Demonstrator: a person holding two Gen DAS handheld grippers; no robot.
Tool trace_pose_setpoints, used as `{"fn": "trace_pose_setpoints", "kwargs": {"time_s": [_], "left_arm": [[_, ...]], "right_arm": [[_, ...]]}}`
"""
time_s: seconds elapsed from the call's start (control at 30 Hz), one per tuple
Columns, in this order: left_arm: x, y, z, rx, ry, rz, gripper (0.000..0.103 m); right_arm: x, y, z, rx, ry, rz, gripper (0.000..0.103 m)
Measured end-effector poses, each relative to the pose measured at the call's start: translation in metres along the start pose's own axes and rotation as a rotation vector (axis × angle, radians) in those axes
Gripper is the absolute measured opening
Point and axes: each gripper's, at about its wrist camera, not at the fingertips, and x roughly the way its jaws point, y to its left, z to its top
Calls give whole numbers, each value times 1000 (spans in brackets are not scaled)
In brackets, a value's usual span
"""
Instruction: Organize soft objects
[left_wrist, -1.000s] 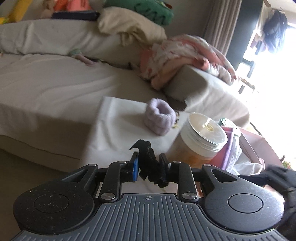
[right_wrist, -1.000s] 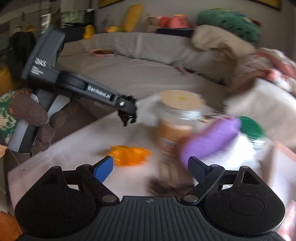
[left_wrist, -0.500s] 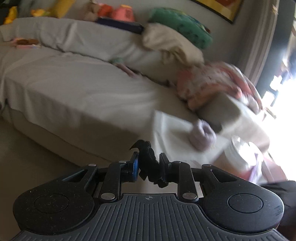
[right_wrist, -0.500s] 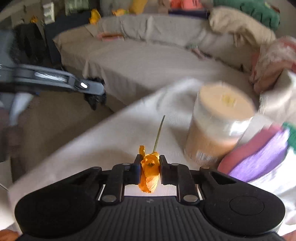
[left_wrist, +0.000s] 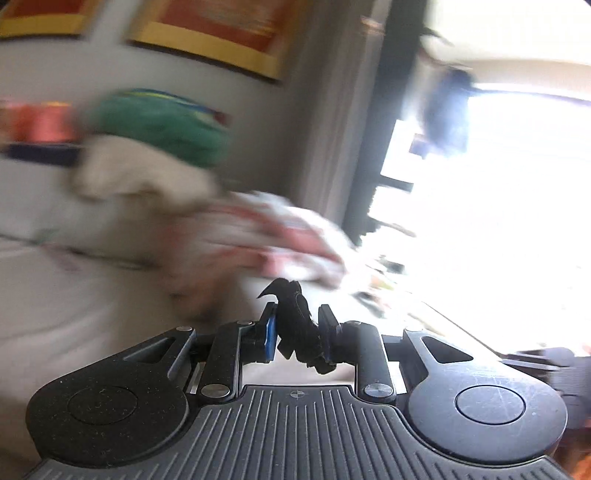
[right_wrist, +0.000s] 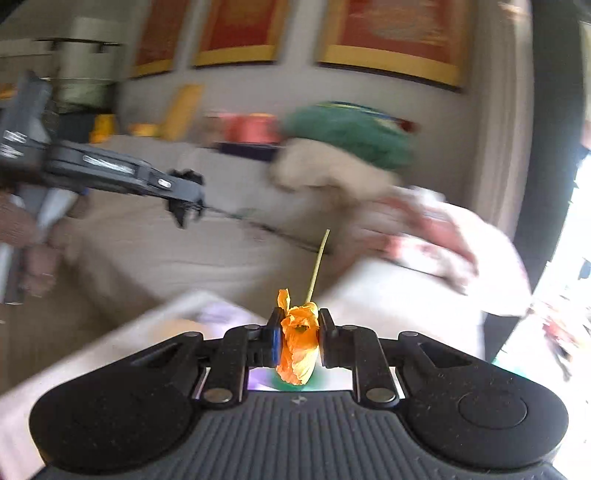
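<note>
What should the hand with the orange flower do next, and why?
Probably slow down and swing back toward a spot where the flower belongs before letting go. The right gripper is shut on the orange flower, stem pointing up and away, and the left gripper is shut on a black soft piece. Both views are blurred and show only the sofa ahead, no container.

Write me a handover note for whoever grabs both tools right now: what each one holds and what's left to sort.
Left tool: shut on a small black fabric piece, held up off the table.
Right tool: shut on an orange fabric flower, its thin stem pointing away from the camera.
Both views are motion-blurred and aimed at the sofa and its pile of cushions; the green cushion sits on top.
Done: both pieces picked up.
Left: set each one down in its place; no drop spot shows clearly in either view.
</note>
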Motion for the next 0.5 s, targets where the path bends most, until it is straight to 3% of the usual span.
{"fn": "trace_pose_setpoints", "kwargs": {"time_s": [0.1, 0.17, 0.2, 0.23, 0.3, 0.37, 0.43, 0.5], "left_arm": [[44, -48, -4, 6, 63, -137, 27], [78, -74, -15, -15, 137, -217, 27], [96, -82, -26, -37, 188, -248, 27], [116, -89, -39, -56, 264, -275, 27], [155, -95, -75, -92, 435, -278, 27], [177, -96, -108, -97, 531, -243, 27], [186, -87, -126, -122, 588, -229, 27], [182, -74, -130, -162, 586, -217, 27]], "right_arm": [[-13, -52, -20, 69, 37, -101, 18], [-18, -88, -44, 157, 87, -119, 20], [-23, -97, -58, 180, 100, -106, 24], [-23, -97, -58, 180, 100, -106, 34], [-19, -115, -82, 244, 142, -105, 52], [-18, -118, -87, 259, 149, -106, 54], [-19, -123, -96, 284, 160, -104, 54], [-19, -124, -99, 305, 163, -104, 56]]}}
